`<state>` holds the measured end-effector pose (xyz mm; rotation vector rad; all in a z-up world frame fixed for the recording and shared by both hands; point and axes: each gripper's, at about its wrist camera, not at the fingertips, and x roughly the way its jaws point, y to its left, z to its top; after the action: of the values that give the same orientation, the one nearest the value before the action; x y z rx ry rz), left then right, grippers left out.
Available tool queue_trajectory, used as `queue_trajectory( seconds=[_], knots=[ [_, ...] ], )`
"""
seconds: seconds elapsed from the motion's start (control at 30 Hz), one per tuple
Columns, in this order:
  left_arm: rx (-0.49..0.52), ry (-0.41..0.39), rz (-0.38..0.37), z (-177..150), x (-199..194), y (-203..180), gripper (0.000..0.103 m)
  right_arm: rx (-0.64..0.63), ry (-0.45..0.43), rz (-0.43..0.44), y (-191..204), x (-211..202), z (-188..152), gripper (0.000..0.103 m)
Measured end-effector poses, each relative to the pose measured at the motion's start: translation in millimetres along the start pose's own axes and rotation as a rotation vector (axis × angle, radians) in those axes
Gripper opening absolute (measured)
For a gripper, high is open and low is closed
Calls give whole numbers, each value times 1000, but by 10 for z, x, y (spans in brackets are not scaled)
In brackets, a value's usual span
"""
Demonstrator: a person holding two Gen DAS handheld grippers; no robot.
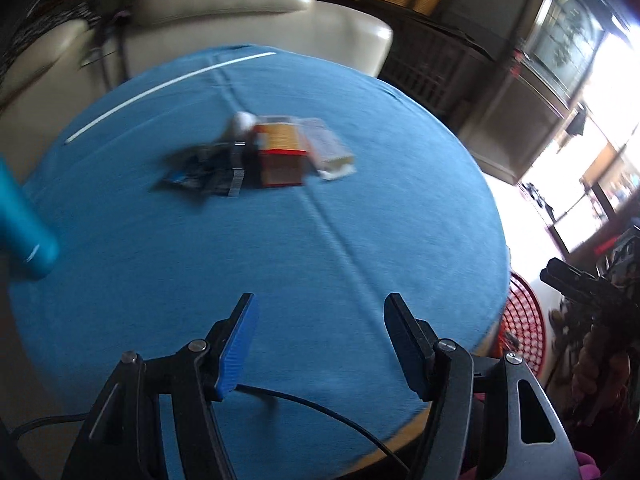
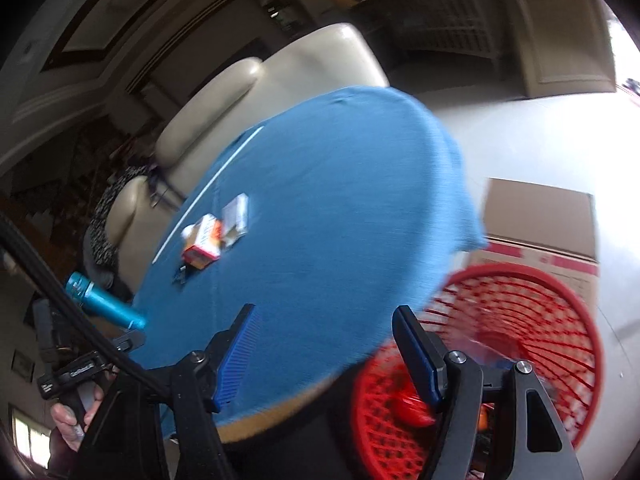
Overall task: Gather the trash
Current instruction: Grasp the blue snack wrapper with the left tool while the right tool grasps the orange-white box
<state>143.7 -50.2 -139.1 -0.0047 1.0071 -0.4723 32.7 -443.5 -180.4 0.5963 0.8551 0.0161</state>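
Note:
On the round table with a blue cloth lies a small pile of trash: an orange and red carton, a clear plastic wrapper, a dark crumpled wrapper and a white scrap. The pile also shows in the right wrist view, with the carton. My left gripper is open and empty above the near part of the table. My right gripper is open and empty over the table's edge, beside a red mesh basket on the floor.
A teal bottle stands at the table's left edge, also in the right wrist view. A cream sofa lies behind the table. A cardboard box sits beyond the basket. The basket's rim shows right of the table.

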Motion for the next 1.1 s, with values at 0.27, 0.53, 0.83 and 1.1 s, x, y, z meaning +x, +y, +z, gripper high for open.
queue_trajectory(
  seconds=[0.27, 0.53, 0.83, 1.1],
  knots=[
    [-68, -31, 64, -15, -11, 423, 66, -146, 71, 73, 767, 548, 182, 72],
    [-145, -25, 86, -29, 96, 808, 66, -246, 132, 106, 1419, 1098, 396, 72],
    [-191, -19, 116, -83, 159, 1058, 66, -308, 190, 27, 2050, 1873, 669, 72],
    [-218, -24, 134, -97, 142, 1263, 66, -346, 247, -114, 2450, 2664, 804, 72]
  ],
)
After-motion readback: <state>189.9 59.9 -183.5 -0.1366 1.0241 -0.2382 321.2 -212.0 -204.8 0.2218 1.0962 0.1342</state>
